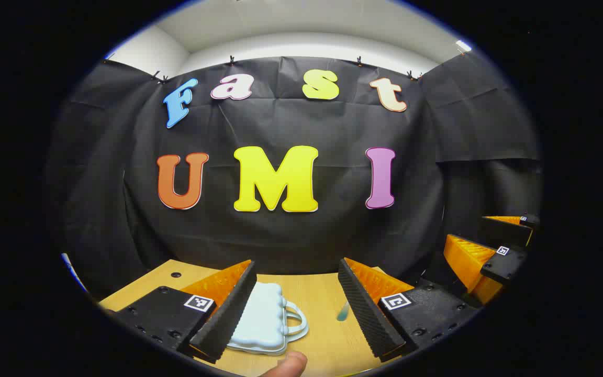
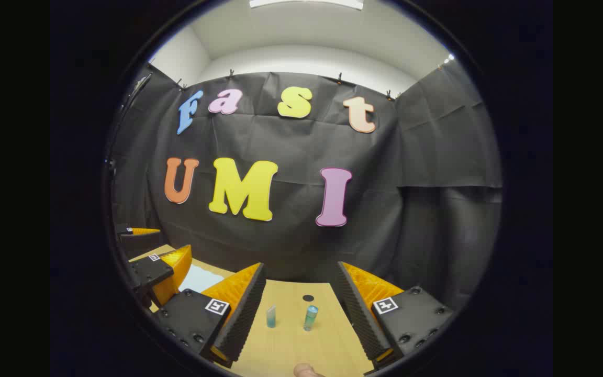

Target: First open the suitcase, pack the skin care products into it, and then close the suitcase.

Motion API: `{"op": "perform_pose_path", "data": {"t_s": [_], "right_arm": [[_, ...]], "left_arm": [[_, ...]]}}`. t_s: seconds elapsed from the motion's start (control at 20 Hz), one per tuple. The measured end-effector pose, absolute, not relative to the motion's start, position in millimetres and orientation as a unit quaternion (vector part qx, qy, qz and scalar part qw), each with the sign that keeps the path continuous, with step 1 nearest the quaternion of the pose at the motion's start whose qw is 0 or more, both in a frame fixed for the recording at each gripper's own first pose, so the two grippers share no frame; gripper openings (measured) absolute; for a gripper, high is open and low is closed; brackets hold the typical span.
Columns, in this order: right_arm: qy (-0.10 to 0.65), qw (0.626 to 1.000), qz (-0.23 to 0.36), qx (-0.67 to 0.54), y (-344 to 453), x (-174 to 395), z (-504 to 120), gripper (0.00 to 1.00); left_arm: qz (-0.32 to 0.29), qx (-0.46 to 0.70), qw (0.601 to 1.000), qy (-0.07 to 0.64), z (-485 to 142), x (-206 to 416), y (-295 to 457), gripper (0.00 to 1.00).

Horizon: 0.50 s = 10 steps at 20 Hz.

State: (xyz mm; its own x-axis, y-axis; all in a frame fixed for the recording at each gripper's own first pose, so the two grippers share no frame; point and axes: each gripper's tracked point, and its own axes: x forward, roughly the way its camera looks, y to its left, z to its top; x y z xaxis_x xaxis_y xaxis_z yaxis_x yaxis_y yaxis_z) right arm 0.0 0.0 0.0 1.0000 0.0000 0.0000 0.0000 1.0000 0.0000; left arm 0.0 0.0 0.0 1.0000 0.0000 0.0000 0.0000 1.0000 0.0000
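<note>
I found the left gripper released, its jaws spread wide above the wooden surface and holding nothing. The pale blue suitcase, a small moulded case with a loop handle, lay flat and closed on the surface, showing between that gripper's fingers and partly behind the left one. I judged it not yet opened.

The right gripper was likewise released and empty. In the right gripper view, 2 skin care products stood upright on the surface ahead of it: a small teal tube and a teal bottle, near each other but apart.

Risks I noted:
1. The suitcase looked light and unsecured. A 1-sided pull on the lid or handle could have dragged or flipped the whole case rather than opening it.
2. Both products were narrow and upright. A finger brushing either during approach could have toppled it, or knocked 1 into the other.
3. I could not tell where the latch or seam sat, so a grip there was uncertain.
</note>
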Motion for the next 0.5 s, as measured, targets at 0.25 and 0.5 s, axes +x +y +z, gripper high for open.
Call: {"op": "perform_pose_path", "data": {"t_s": [0.25, 0.5], "right_arm": [[0.008, 1.000, -0.004, -0.001, -16.3, 11.2, -5.2, 0.81], [0.018, 1.000, 0.002, 0.002, -19.6, 16.0, -13.5, 0.81]], "left_arm": [[-0.005, 0.009, 1.000, 0.008, -6.1, 2.6, -14.9, 1.00], [-0.004, 0.009, 1.000, 0.013, -11.0, 3.9, -19.2, 1.00]]}}
